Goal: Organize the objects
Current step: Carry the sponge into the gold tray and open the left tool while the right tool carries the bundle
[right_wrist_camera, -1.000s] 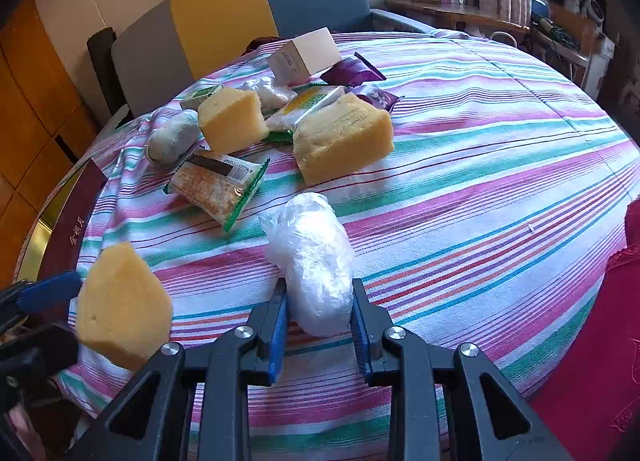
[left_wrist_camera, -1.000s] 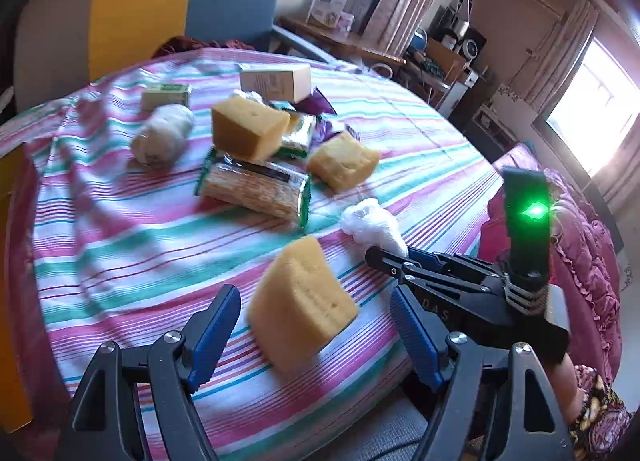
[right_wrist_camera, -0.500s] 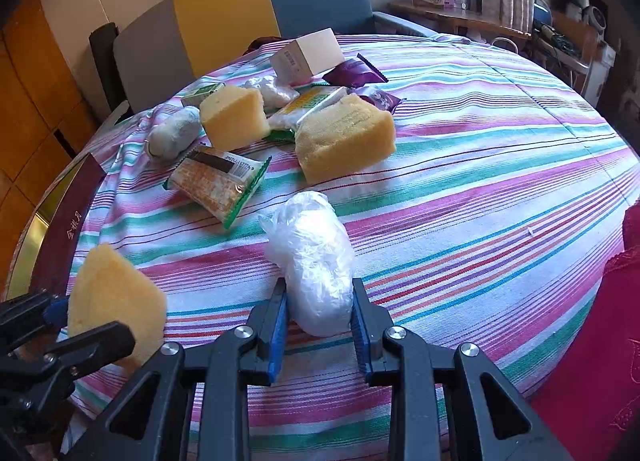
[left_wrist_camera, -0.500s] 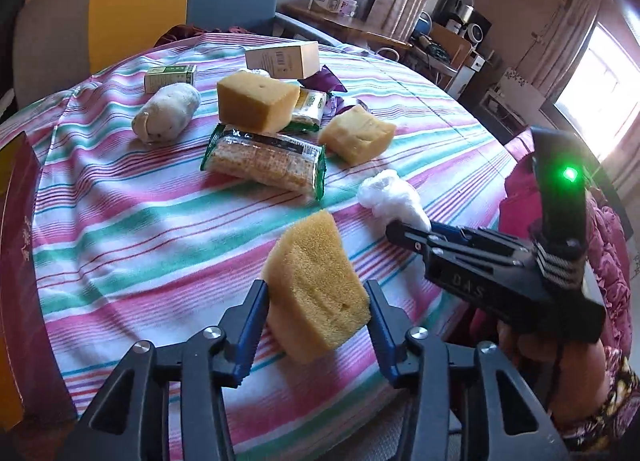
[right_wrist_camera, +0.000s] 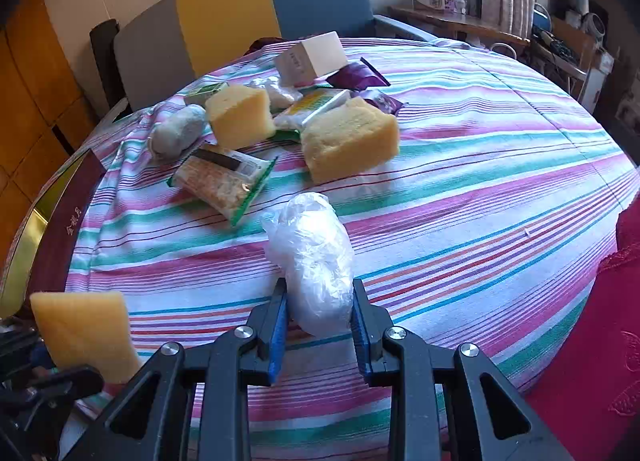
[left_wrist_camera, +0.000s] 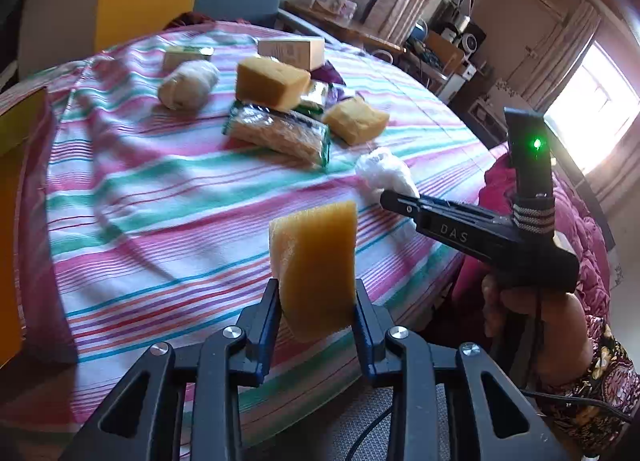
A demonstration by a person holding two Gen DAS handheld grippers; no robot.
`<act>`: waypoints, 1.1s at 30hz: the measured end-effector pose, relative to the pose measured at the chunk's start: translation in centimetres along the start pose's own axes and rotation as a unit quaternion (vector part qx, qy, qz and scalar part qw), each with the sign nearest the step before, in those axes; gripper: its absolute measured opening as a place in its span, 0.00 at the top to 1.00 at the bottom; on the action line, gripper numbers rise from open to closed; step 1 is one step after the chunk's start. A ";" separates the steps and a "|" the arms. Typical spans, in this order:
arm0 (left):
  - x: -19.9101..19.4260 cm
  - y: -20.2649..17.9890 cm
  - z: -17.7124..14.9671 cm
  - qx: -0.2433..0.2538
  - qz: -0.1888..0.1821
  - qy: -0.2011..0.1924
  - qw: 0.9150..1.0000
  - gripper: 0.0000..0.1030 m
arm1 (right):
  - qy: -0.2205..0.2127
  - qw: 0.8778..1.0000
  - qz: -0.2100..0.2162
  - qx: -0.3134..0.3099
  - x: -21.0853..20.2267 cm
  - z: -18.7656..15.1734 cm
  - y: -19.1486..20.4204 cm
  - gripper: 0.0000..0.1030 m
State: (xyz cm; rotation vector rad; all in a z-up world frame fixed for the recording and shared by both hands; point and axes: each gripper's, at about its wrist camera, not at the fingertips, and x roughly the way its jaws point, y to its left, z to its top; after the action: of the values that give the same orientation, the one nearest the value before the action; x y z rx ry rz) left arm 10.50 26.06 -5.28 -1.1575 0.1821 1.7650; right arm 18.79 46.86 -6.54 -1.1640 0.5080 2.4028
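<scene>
My left gripper (left_wrist_camera: 316,305) is shut on a yellow sponge (left_wrist_camera: 316,265), squeezed narrow between the blue pads near the table's front edge. The same sponge (right_wrist_camera: 84,329) shows at the lower left of the right wrist view. My right gripper (right_wrist_camera: 318,313) is shut on a white crumpled plastic bag (right_wrist_camera: 312,257) that lies on the striped tablecloth (right_wrist_camera: 480,181). In the left wrist view the right gripper's black body (left_wrist_camera: 480,237) stretches in from the right, and the bag (left_wrist_camera: 384,173) shows at its tip. A hand (left_wrist_camera: 532,317) holds it.
Farther back on the cloth lie two more yellow sponges (right_wrist_camera: 240,117) (right_wrist_camera: 352,141), a cracker pack (right_wrist_camera: 224,185), a grey-white roll (right_wrist_camera: 180,133), a white box (right_wrist_camera: 312,57) and purple wrappers (right_wrist_camera: 360,77). A blue, yellow and grey chair (right_wrist_camera: 240,13) stands behind. A gold and maroon box (right_wrist_camera: 48,213) sits at left.
My left gripper moved in around the yellow sponge and closed on it, pressing it narrower and upright. The right gripper stayed shut on the plastic bag without moving.
</scene>
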 end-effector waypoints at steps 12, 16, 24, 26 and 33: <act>-8.1 3.4 0.6 -0.034 0.007 -0.124 0.992 0.68 | 0.000 1.000 0.012 -0.027 -1.0 -0.1 2.8 0.72; -11.1 6.8 0.5 -0.070 0.041 -0.150 0.985 0.68 | -0.002 0.999 0.017 -0.036 -1.3 -0.1 3.8 0.72; -15.2 15.2 -1.5 -0.147 0.137 -0.164 0.966 0.68 | -0.011 0.998 0.029 -0.047 -1.9 0.4 5.7 0.72; -15.5 17.8 -1.7 -0.170 0.157 -0.159 0.960 0.68 | -0.016 0.998 0.037 -0.051 -2.3 0.7 6.6 0.72; -15.5 25.8 -0.2 -0.229 0.211 -0.100 0.945 0.68 | -0.038 0.994 0.074 -0.071 -3.9 1.7 10.8 0.72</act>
State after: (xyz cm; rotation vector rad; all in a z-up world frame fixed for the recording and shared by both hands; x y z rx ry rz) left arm -8.56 2.89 -2.76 -1.3189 -0.1229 2.3784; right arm 14.33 37.77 -0.94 -1.1237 0.4187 2.6355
